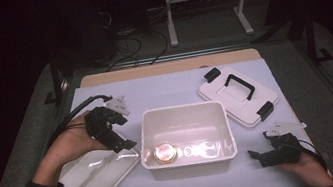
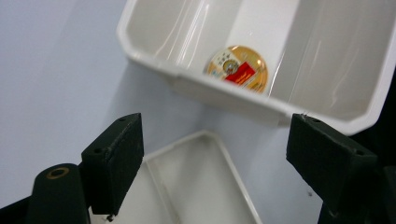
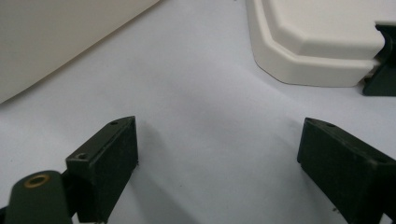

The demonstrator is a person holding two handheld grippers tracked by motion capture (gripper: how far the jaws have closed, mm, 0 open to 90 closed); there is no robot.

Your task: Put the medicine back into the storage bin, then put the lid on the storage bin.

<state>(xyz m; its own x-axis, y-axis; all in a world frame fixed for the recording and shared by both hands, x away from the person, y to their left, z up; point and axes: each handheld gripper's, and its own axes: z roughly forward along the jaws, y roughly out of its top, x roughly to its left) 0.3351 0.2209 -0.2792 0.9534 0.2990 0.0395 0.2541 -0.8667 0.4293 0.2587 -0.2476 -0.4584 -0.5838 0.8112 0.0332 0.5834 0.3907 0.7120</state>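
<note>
A white plastic bin [image 1: 189, 155] stands at the table's middle. Inside it, at the near left corner, lies a round gold tin [image 1: 165, 153] with a red label [image 2: 238, 68]. My left gripper [image 1: 124, 143] hangs open just left of the bin, over a white tray [image 1: 97, 175]; its jaws stand wide apart with nothing between them, and the bin [image 2: 224, 93] lies ahead of them. My right gripper [image 1: 255, 156] rests open near the table's front right, its jaws apart over bare tabletop, with the bin's wall [image 3: 60, 42] to its left.
The bin's white lid [image 1: 235, 95] with a black handle and black latches lies at the back right; its corner [image 3: 317, 51] sits ahead of the right gripper. Cables and a white stand are on the floor beyond the table.
</note>
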